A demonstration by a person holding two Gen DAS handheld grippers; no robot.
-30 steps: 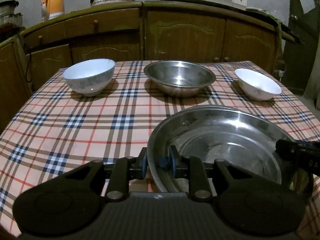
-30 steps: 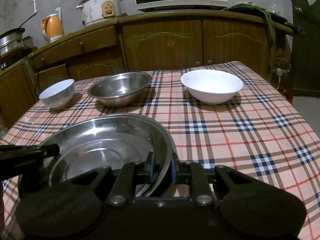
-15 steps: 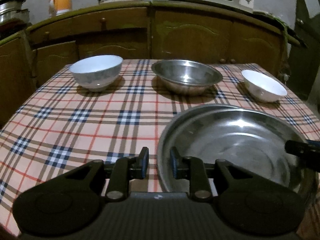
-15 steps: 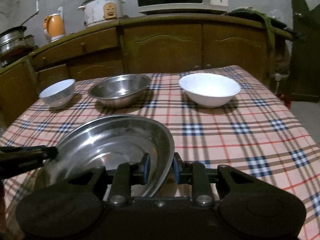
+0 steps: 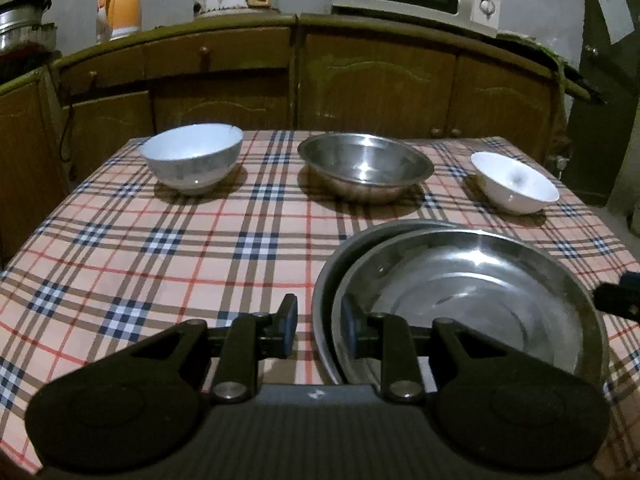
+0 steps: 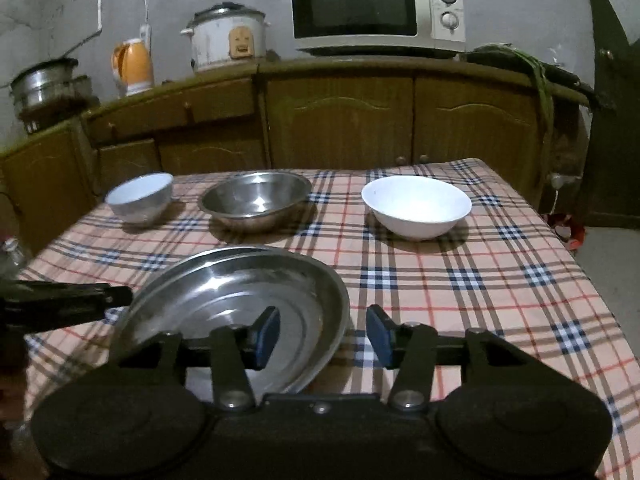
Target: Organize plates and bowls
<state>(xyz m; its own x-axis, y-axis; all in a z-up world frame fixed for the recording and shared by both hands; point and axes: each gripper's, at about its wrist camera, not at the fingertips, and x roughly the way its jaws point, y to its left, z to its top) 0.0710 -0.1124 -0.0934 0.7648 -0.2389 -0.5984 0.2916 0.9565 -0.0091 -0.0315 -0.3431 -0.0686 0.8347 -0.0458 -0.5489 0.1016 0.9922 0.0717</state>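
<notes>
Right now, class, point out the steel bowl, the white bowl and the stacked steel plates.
steel bowl (image 6: 256, 196), right wrist view, inner bottom.
white bowl (image 6: 416, 202), right wrist view, inside.
stacked steel plates (image 5: 472, 292), left wrist view, top plate's centre.

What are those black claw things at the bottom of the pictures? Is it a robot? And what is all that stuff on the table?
It is not a robot. A person holds two grabbing tools, one in each hand, and each tool has a little camera looking forward along its two fingers. So one picture comes from the left gripper and the other from the right gripper.

Both look at a table with a checked tablecloth. Close by lie two steel plates, one stacked on the other. At the back stand a pale blue bowl, a steel bowl and a white bowl.

Nothing is held right now. Both grippers are open, with the plates' rim sitting loose between their fingers.
</notes>
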